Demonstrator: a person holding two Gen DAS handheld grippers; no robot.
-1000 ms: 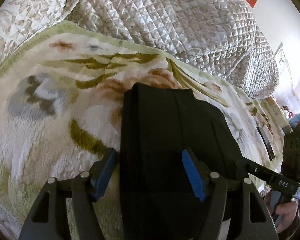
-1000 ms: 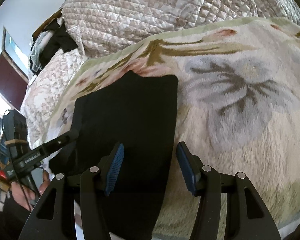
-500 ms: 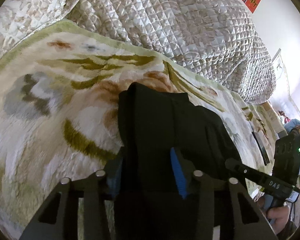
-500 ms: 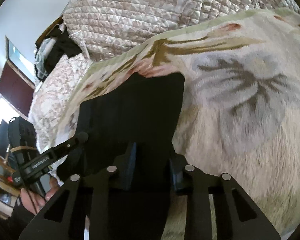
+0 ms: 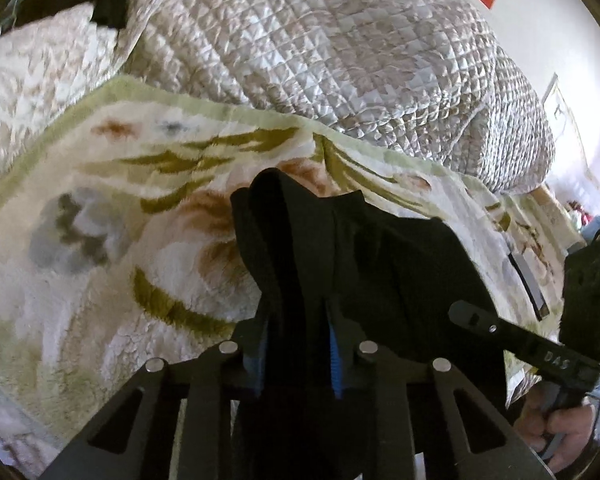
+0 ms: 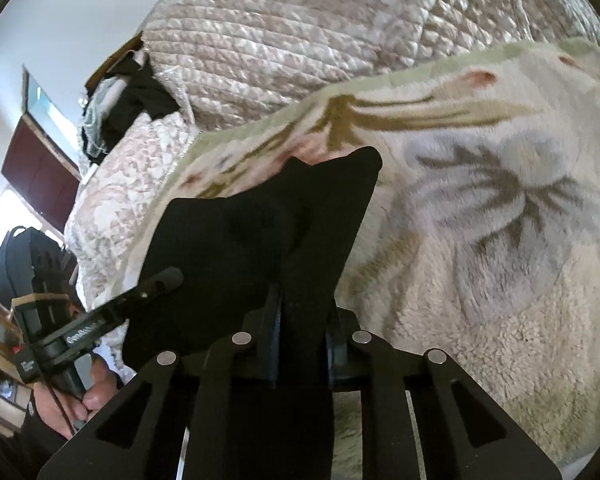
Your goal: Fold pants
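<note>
A fold of the black pants (image 5: 300, 248) is being pinched by the left gripper (image 5: 298, 344), whose jaws have just been closing; the cloth is being pressed between its blue pads (image 5: 334, 360), and it is being drawn up into a bunched ridge ahead of the fingertips. To the left of these tongs the floral fleece blanket (image 5: 100, 240) is being left bare, and beyond it the quilted bedspread (image 5: 320, 48) is heaped up. To the right of the left tongs the rest of the pants is being spread flat on the blanket, and the right gripper (image 5: 464, 312) is being seen there from the side, with a hand (image 5: 556, 424) wrapped round its handle.

From the right wrist, the left gripper (image 6: 168, 278) is being seen at the left, held by a hand (image 6: 80, 396). The pants (image 6: 260, 232) are being clamped by the right gripper (image 6: 304, 332) too; its jaws have just been closing, and black cloth is being squeezed between them. Ahead of these tongs the pants are being lifted slightly off the blanket (image 6: 500, 240), which is stretching away to their right.
</note>
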